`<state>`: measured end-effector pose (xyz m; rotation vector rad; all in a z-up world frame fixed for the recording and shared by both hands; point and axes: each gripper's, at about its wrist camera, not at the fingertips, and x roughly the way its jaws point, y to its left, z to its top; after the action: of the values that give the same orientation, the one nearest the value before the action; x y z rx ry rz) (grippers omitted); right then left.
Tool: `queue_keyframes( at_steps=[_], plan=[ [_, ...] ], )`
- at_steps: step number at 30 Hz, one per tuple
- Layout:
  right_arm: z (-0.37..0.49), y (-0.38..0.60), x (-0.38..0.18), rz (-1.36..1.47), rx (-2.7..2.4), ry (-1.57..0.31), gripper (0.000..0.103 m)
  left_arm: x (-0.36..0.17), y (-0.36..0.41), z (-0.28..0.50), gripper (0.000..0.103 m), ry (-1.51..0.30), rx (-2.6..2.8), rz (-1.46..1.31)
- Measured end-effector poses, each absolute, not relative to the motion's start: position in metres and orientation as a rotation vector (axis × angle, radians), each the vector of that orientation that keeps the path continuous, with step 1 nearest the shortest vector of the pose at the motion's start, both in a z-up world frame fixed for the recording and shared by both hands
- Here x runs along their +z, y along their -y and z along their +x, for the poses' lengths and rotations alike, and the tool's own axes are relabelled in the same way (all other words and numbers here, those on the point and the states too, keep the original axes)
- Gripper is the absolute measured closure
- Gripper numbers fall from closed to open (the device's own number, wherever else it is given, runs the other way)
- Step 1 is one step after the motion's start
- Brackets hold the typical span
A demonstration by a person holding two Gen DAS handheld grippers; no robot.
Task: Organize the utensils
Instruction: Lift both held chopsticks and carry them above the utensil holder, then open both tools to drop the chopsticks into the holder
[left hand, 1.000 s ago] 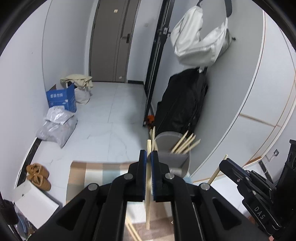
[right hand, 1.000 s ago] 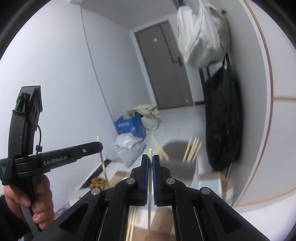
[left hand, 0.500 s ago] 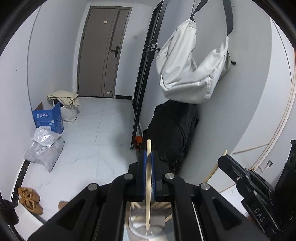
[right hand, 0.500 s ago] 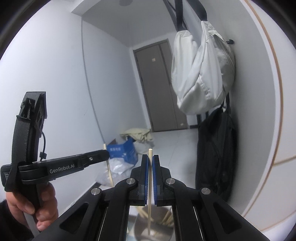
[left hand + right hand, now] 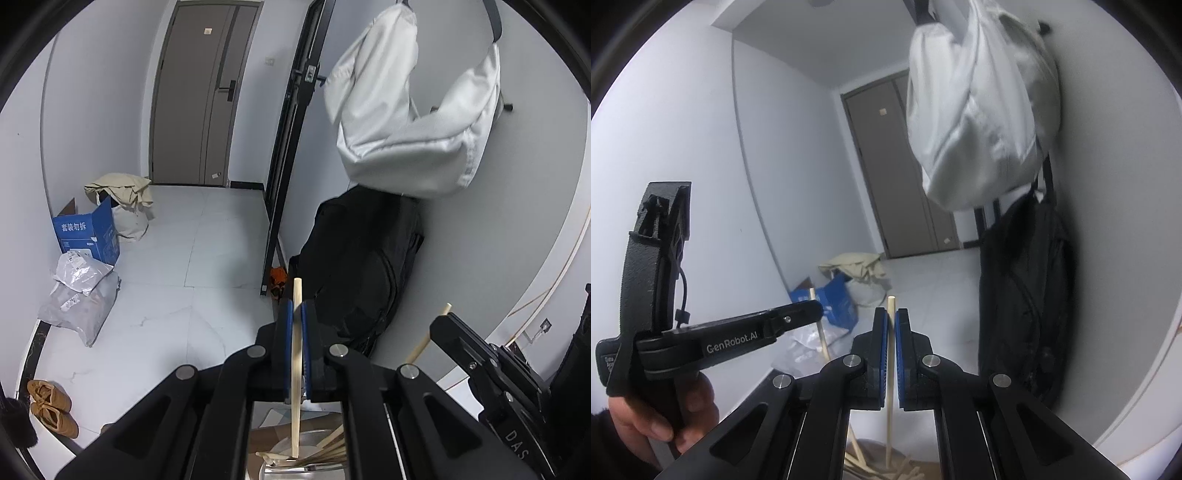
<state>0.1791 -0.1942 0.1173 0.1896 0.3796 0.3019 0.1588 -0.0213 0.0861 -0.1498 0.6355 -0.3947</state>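
White walls [image 5: 110, 110] and pale floor tiles [image 5: 192, 266] lie ahead, with a grey door [image 5: 199, 96] at the far end.

Below the left hand-held gripper [image 5: 294, 317] a grey metal cup [image 5: 317, 448] shows at the bottom edge of the left wrist view, with several wooden chopsticks [image 5: 332, 445] lying inside it; most of the cup is hidden by the gripper's frame. In the right wrist view the same cup [image 5: 875, 446] shows only as a brownish rim with chopsticks [image 5: 858, 458] crossing in it.

The left hand-held gripper is clamped on a left chopstick [image 5: 296, 369], its blue pads [image 5: 288, 347] pressed against both sides. This stick stands nearly upright, its top poking above the fingertips and its lower end hanging over the cup's mouth; whether it touches anything inside cannot be told. The right hand-held gripper [image 5: 891, 317] is likewise closed on a right chopstick [image 5: 890, 369], held upright, with its lower end reaching down toward the cup.

Each camera catches the other tool: the right one [image 5: 441, 321] enters the left view from the right edge, its stick [image 5: 430, 334] slanting out beneath its tip, and the left one [image 5: 812, 308] appears in the right view, held by the person's hand [image 5: 665, 413].

Further out, a white bag [image 5: 413, 118] hangs on the wall above a black bag [image 5: 362, 266]. Across the floor sit a blue box [image 5: 88, 232], grey parcels [image 5: 77, 295], a beige cloth [image 5: 122, 188] and brown shoes [image 5: 51, 406]. A patterned surface [image 5: 277, 417] under the cup is too covered to make out.
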Motion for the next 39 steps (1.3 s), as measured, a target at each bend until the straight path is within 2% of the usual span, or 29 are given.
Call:
queue_keyframes(
  at_steps=[16,24,26,28,30,31,32,33,39],
  plan=[
    [0.175,0.185,0.072,0.148,0.343,-0.478,0.100,0.070,0.031,0.155,0.102,-0.681,-0.477,-0.082],
    [0.168,0.180,0.059,0.120,0.361,-0.543,0.099,0.061,0.030,0.155,0.102,-0.784,-0.532,-0.086],
    [0.164,0.179,0.055,0.126,0.369,-0.568,0.096,0.060,0.027,0.154,0.102,-0.811,-0.552,-0.107],
    [0.162,0.182,0.049,0.145,0.371,-0.599,0.093,0.061,0.024,0.154,0.096,-0.827,-0.548,-0.123],
    [0.160,0.186,0.044,0.167,0.363,-0.632,0.077,0.064,0.021,0.150,0.075,-0.826,-0.533,-0.132],
    [0.158,0.189,0.042,0.185,0.361,-0.642,0.067,0.064,0.020,0.147,0.068,-0.820,-0.533,-0.138],
    [0.155,0.192,0.041,0.201,0.361,-0.643,0.067,0.067,0.018,0.142,0.055,-0.807,-0.526,-0.143],
    [0.151,0.194,0.041,0.208,0.354,-0.643,0.067,0.068,0.017,0.138,0.048,-0.797,-0.515,-0.142],
    [0.115,0.210,0.055,0.237,0.304,-0.594,0.056,0.081,0.010,0.113,0.046,-0.749,-0.432,-0.130]
  ],
)
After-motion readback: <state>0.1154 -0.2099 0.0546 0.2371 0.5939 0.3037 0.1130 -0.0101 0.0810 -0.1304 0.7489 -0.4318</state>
